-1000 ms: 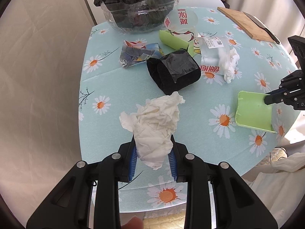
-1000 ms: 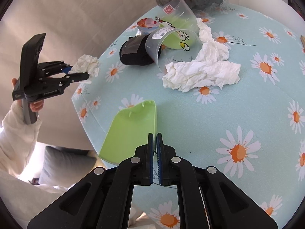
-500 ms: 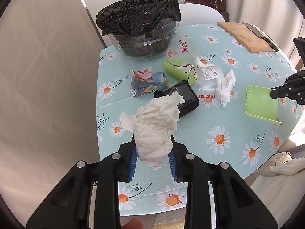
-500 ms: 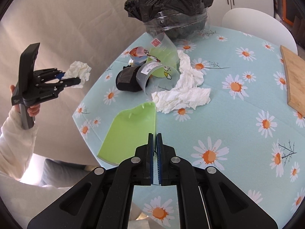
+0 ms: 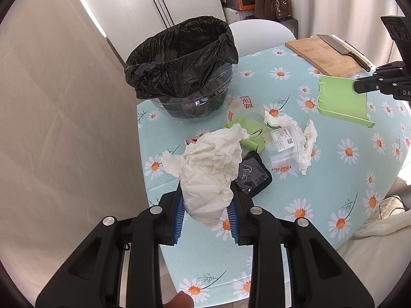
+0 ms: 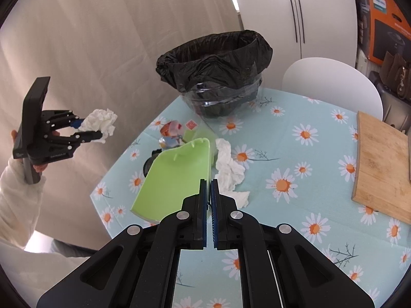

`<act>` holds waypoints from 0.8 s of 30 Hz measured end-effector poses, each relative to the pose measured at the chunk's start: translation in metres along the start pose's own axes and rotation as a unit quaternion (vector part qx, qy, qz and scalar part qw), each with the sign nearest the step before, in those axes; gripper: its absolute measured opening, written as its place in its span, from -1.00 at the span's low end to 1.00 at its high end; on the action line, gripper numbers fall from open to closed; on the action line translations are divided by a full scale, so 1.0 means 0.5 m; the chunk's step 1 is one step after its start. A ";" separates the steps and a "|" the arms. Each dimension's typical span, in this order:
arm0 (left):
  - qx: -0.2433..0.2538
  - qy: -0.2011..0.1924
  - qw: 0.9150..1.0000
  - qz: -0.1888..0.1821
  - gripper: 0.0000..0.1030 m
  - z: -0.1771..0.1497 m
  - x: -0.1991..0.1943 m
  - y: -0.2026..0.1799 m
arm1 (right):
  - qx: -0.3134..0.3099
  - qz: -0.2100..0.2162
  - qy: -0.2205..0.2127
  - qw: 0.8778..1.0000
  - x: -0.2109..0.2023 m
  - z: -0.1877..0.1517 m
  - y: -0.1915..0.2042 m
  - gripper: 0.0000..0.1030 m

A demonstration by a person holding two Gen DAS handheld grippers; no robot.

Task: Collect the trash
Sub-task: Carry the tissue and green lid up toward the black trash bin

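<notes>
My left gripper [image 5: 206,218] is shut on a crumpled white tissue [image 5: 209,172] and holds it high above the table's near-left edge; it also shows in the right wrist view [image 6: 87,131]. My right gripper [image 6: 208,195] is shut on the edge of a green plastic tray [image 6: 177,177], lifted above the table; the tray shows at the right in the left wrist view [image 5: 341,100]. A clear bin lined with a black bag [image 5: 182,61] stands at the table's far left, its mouth open. Loose trash lies below: a clear cup [image 5: 281,143], white tissues [image 6: 228,169], a black packet [image 5: 253,174], a green carton [image 5: 250,133].
The round table [image 5: 321,200] has a light blue daisy cloth. A wooden cutting board [image 6: 380,164] with a knife [image 5: 341,48] lies at the far right. A white chair [image 6: 331,84] stands behind the table. A beige curtain hangs on the left.
Both grippers have risen well above the table with their loads. The bin has come fully into both views, and the green tray has moved up and toward it.
</notes>
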State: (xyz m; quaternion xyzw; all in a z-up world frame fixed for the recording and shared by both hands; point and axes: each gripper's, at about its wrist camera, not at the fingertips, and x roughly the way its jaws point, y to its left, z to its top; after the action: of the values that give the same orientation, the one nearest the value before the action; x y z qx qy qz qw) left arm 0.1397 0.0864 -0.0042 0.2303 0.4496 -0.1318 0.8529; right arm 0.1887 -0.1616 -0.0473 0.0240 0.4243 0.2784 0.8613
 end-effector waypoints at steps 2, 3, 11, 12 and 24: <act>0.000 -0.007 1.000 -0.001 -0.42 0.017 -0.003 0.008 | -0.004 -0.003 -0.009 1.000 -0.005 0.022 0.001 -0.94; 0.000 -0.012 1.000 0.000 -0.42 0.024 -0.004 0.013 | -0.007 -0.003 -0.013 1.000 -0.006 0.031 0.001 -0.94; 0.016 -0.042 0.999 -0.004 -0.41 0.088 -0.014 0.054 | -0.023 -0.012 -0.045 0.999 -0.020 0.121 0.012 -0.94; 0.019 -0.046 0.999 -0.005 -0.41 0.096 -0.015 0.060 | -0.024 -0.010 -0.050 0.998 -0.023 0.134 0.013 -0.94; 0.041 -0.098 0.994 -0.016 -0.41 0.214 0.002 0.133 | -0.041 -0.041 -0.087 0.995 -0.034 0.292 0.017 -0.94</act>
State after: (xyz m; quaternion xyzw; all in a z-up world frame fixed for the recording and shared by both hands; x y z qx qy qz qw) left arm 0.2448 0.0889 0.0657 0.2440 0.3621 -0.1857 0.8803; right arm 0.2852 -0.1344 0.0608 -0.0040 0.3365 0.2570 0.9059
